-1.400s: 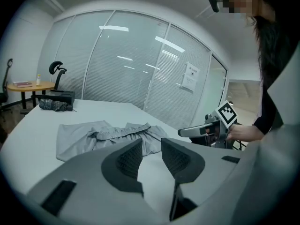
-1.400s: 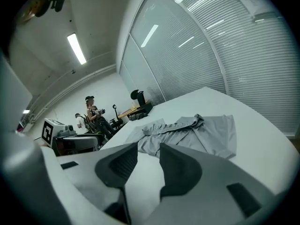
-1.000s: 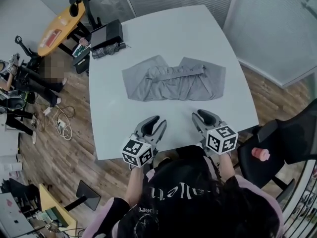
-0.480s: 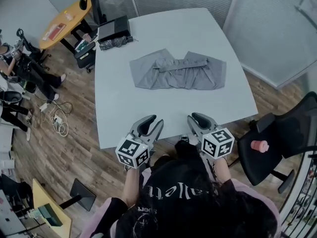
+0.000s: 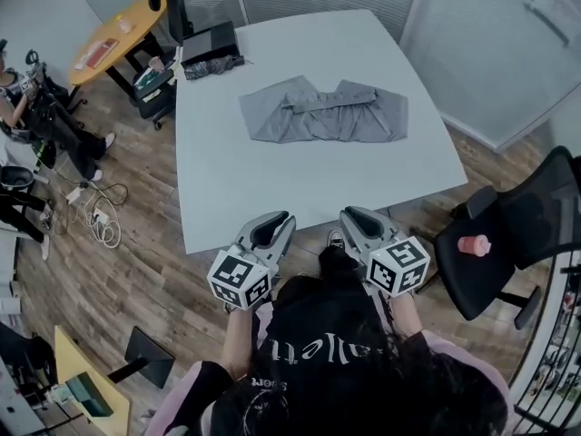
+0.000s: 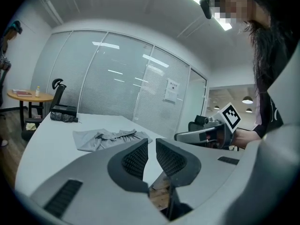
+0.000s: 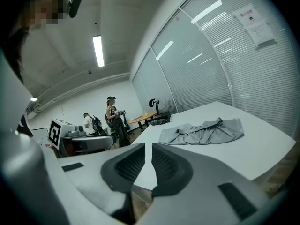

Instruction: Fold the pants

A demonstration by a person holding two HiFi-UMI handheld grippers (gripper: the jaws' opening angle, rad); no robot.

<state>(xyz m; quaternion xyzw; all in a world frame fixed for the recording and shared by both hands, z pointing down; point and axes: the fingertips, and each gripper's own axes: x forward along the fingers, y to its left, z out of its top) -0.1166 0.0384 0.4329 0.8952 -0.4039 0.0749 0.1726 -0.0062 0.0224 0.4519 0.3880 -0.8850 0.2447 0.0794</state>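
Both grippers have drawn back off the table's near edge since the earlier frame, and their jaws have just been closing. Left gripper (image 5: 277, 221) and right gripper (image 5: 356, 218) each show 1 narrow slit between the pads, with nothing held. Beyond them lies bare table (image 5: 272, 189). The pants (image 5: 327, 116) rest rumpled toward the far side, well apart from both grippers. I judge 2 risks: narrowed jaws shoving cloth instead of pinching it, and folds trapping the existing wrinkles.

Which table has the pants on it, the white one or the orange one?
The big white table: the gray pants lie on its far half. The small round orange table beside it has no pants.
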